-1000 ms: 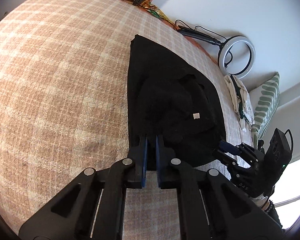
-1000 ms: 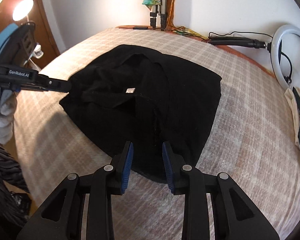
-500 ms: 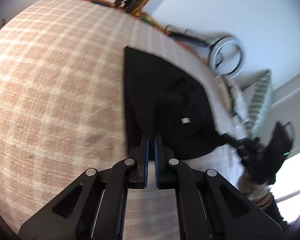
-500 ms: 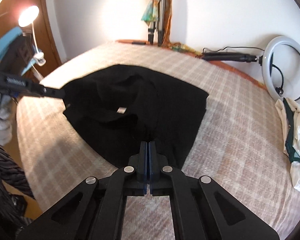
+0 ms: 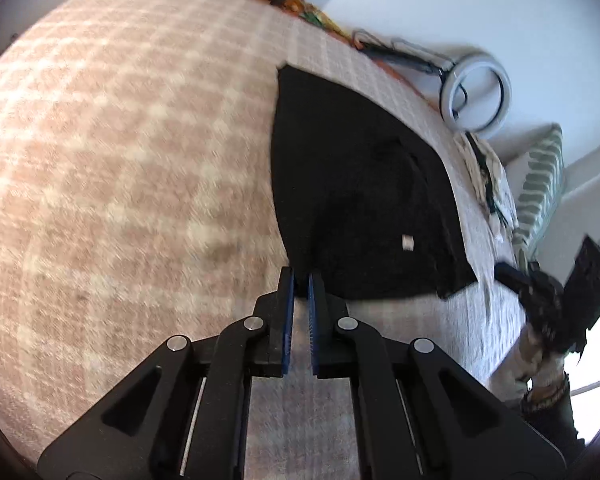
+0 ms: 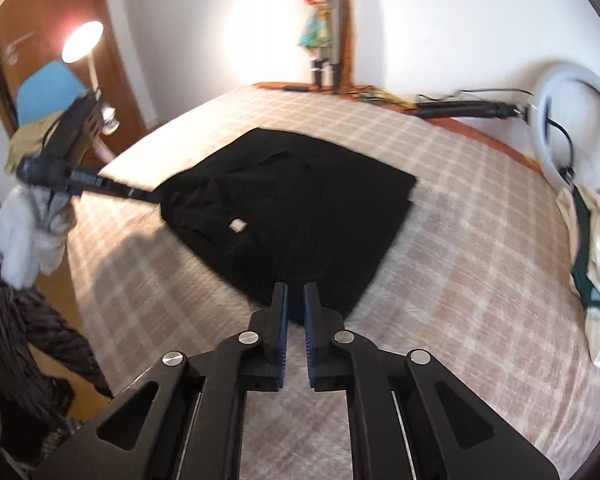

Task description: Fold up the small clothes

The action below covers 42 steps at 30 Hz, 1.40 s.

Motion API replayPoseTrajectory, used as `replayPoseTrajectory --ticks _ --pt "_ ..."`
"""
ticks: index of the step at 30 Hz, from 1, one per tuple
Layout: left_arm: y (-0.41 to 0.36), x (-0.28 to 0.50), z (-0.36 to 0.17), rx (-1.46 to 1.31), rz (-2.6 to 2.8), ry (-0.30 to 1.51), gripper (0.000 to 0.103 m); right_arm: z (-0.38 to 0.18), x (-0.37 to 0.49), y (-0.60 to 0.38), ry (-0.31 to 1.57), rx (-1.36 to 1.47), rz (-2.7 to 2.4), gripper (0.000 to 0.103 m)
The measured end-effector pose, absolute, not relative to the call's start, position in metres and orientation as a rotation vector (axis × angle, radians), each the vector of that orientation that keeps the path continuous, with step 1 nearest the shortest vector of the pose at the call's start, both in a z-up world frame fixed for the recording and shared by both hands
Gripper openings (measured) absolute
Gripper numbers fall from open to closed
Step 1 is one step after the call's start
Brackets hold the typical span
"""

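The black fabric garment (image 6: 296,216), with a small white label (image 6: 238,225) showing, lies spread on the pink-and-cream checked bedspread (image 6: 480,264). Its nearest hem sits at twelve o'clock from both sets of jaws. In the right wrist view its long axis runs from seven o'clock to one o'clock.

The right gripper (image 6: 294,308) is just short of the near hem. Its jaws have just been opening to a narrow gap, with nothing visibly pinched between them. The left gripper (image 5: 300,292) is shut to a sliver at the garment's near corner; whether cloth is caught there cannot be told. Judging by this, either hand could take an edge, the left being closer.

Motion blur softens both views. Black folds merge, so sleeves and neckline are hard to separate. A white ring light (image 6: 576,128) and pale crumpled cloth (image 6: 598,240) lie at three o'clock.
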<state>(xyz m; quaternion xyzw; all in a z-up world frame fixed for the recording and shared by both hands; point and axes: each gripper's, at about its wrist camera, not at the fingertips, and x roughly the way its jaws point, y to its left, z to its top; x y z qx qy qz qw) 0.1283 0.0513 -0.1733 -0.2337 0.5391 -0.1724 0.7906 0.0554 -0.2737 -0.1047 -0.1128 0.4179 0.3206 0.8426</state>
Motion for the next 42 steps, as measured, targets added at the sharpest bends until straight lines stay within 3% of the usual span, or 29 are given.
replayPoseTrajectory --ticks 2,4,10,11,12,18,26,28,30,32,42 --pt "0.048 0.125 -0.173 -0.490 -0.355 1.175 0.017 -0.107 0.065 -0.286 0.902 -0.166 0.642 0.024" --pt "0.053 0.121 -0.167 -0.517 -0.350 1.146 0.020 -0.114 0.074 -0.294 0.940 -0.104 0.600 0.024" --pt "0.065 0.127 -0.147 -0.494 -0.296 1.061 0.021 -0.145 0.098 -0.291 1.074 0.008 0.575 0.022" --pt "0.066 0.131 -0.149 -0.515 -0.291 1.060 0.021 -0.151 0.102 -0.288 1.097 0.008 0.563 0.008" --pt "0.066 0.134 -0.151 -0.514 -0.287 1.060 0.021 -0.153 0.102 -0.287 1.102 0.008 0.563 0.004" --pt "0.052 0.139 -0.178 -0.422 -0.269 1.149 0.021 -0.152 0.097 -0.278 1.079 -0.072 0.561 0.003" --pt "0.054 0.124 -0.165 -0.374 -0.275 1.101 0.021 -0.146 0.098 -0.302 1.094 -0.036 0.574 0.003" --pt "0.058 0.126 -0.157 -0.399 -0.276 1.081 0.028 -0.139 0.101 -0.308 1.074 0.001 0.591 0.009" --pt "0.061 0.132 -0.152 -0.431 -0.279 1.062 0.039 -0.131 0.105 -0.313 1.033 0.048 0.598 0.030" --pt "0.064 0.141 -0.151 -0.465 -0.280 1.060 0.041 -0.128 0.111 -0.319 1.014 0.106 0.600 0.038" --pt "0.080 0.198 -0.175 -0.650 -0.292 1.126 0.041 -0.162 0.160 -0.327 1.091 0.357 0.589 0.038"
